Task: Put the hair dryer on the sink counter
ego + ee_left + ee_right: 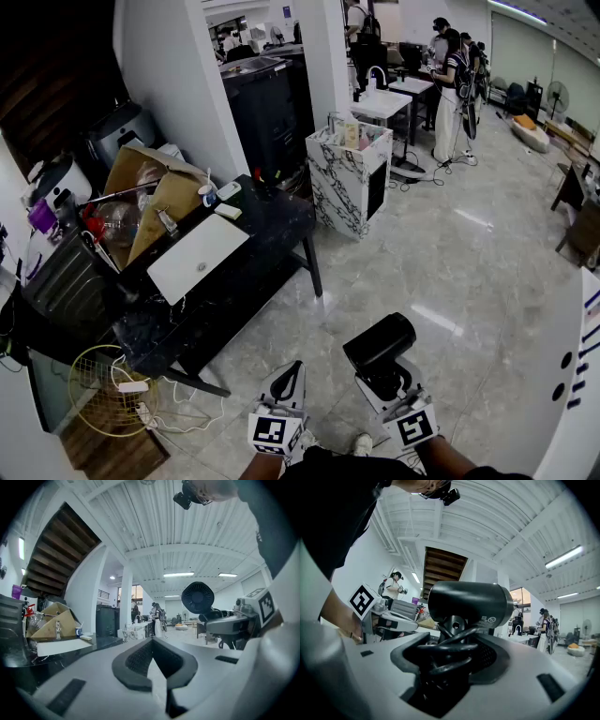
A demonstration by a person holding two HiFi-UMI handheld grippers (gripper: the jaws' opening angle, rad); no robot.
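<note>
A black hair dryer [380,343] stands up out of my right gripper [386,382], low in the head view above the tiled floor. In the right gripper view its barrel [468,603] lies across the top. Its handle, wrapped in coiled cord, sits between the jaws of the right gripper [452,654], which are shut on it. My left gripper [286,382] hangs beside it, shut and empty, its pads [136,660] meeting. From the left gripper view the dryer's rear grille [198,598] shows at the right. The black sink counter [272,220] with its white basin [197,258] stands ahead to the left.
An open cardboard box [150,202] and small bottles sit on the counter's far end. A marble-patterned cabinet [349,178] stands beyond it. A wire basket [98,384] with cables lies on the floor at the left. People [450,84] stand by desks at the back.
</note>
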